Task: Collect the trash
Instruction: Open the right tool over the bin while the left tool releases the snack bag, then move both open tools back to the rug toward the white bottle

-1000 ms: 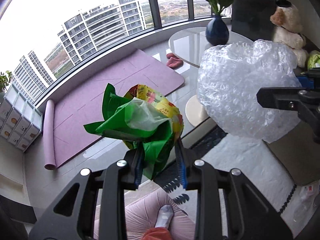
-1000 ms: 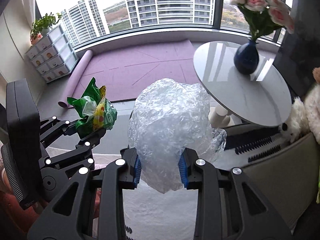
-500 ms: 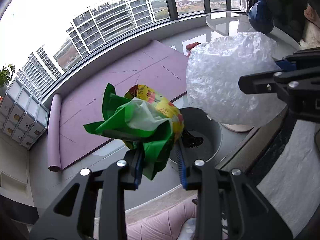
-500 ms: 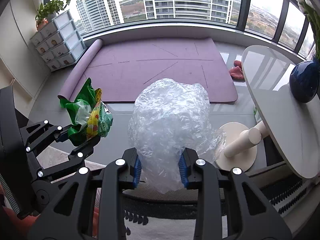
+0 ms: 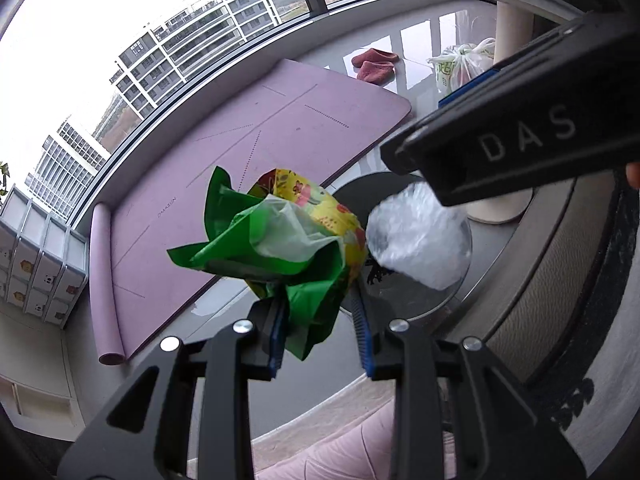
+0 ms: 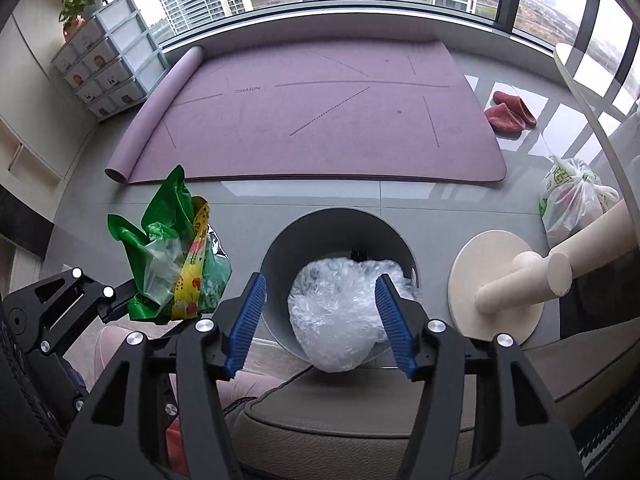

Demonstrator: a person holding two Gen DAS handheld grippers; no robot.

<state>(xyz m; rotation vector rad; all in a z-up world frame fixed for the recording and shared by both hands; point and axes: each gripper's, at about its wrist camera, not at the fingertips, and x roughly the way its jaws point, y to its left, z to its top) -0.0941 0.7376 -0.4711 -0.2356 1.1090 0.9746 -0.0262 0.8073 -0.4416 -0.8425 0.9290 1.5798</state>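
Observation:
My left gripper [image 5: 320, 312] is shut on a crumpled bundle of green and yellow plastic bags [image 5: 280, 240], held above the floor just left of a round dark bin [image 5: 374, 180]. In the right wrist view, my right gripper [image 6: 321, 280] hangs over the bin [image 6: 332, 228] with its jaws opening. A wad of clear bubble wrap [image 6: 336, 320] sits blurred between and below the blue pads, loose and dropping into the bin's mouth. The same wad [image 5: 420, 244] shows under the right gripper's black finger [image 5: 520, 128]. The bag bundle [image 6: 176, 256] is at the left.
A purple mat [image 6: 320, 112] lies beyond the bin, one end rolled. A drawer unit [image 6: 104, 68] stands far left. Red slippers [image 6: 508, 112], a tied plastic bag [image 6: 572, 200] and a round table's base [image 6: 492, 280] are to the right. A grey cushion edge [image 6: 360, 412] is below.
Both grippers came down over the bin. The right jaws spread apart and let go of the bubble wrap, which now drops into the bin. The left still grips the bags.

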